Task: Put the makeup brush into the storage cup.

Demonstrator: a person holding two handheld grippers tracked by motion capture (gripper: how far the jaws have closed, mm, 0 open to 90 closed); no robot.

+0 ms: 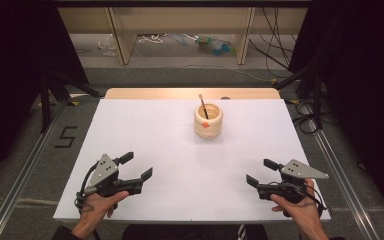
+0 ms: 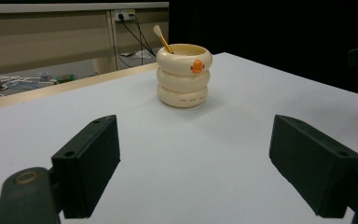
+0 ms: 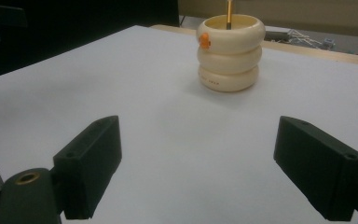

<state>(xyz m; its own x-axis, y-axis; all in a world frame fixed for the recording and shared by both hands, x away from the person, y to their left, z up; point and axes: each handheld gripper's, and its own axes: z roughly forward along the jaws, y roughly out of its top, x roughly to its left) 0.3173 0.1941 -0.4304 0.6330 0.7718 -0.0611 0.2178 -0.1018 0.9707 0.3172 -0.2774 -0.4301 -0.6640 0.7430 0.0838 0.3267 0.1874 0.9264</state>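
Presently on the bench (image 1: 145, 130), white-topped, centre of the high view:

Item one: cream ribbed cup (image 1: 208, 121), upright, upper middle of the frame, near the far edge, orange mark on its front. A thin stick (image 1: 203, 105) leans inside it, tip poking above the rim.

Item two: left gripper (image 1: 139, 168), lower left, fingers spread wide, holding nothing.

Item three: right gripper (image 1: 258, 171), lower right, fingers likewise wide and empty.

Progress, by my judgement: nothing begun; cup and stick untouched, both grippers well apart from them near the front edge.

Room: bare surface lies between grippers and cup; side edges sit close beside each hand.
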